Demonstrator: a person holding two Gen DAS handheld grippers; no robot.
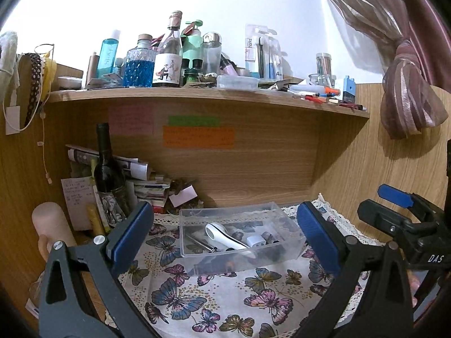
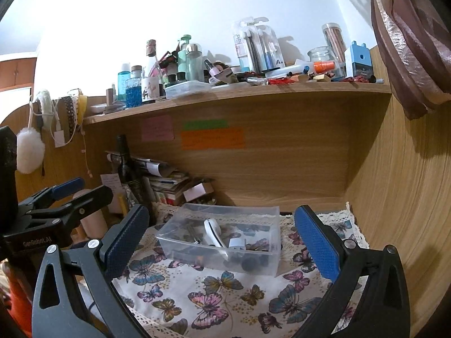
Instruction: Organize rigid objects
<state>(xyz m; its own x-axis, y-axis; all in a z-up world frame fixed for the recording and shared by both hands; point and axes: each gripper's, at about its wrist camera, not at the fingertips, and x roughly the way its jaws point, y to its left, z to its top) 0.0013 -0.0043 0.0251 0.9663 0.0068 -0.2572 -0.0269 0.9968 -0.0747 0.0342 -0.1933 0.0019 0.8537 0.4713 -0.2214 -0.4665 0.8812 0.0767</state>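
A clear plastic box (image 1: 293, 233) stands on the butterfly cloth (image 1: 214, 301) under the shelf. In it lie a white handled tool (image 1: 225, 238), a small white plug-like piece (image 1: 256, 240), a metal pen-like rod (image 1: 201, 242) and dark small items. The box also shows in the right wrist view (image 2: 270, 250). My left gripper (image 1: 225, 236) is open and empty, its blue pads either side of the box, held short of it. My right gripper (image 2: 222, 242) is open and empty too, likewise framing the box. The right gripper (image 1: 406, 214) also shows at the left view's right edge.
A dark wine bottle (image 1: 105, 163), rolled papers and stacked booklets (image 1: 152, 186) fill the back left corner. The upper shelf (image 1: 197, 95) carries many bottles, a flat clear case (image 1: 236, 81), pens and a blue sharpener (image 2: 360, 59). Wooden walls close the right side; a curtain (image 1: 408, 95) hangs there.
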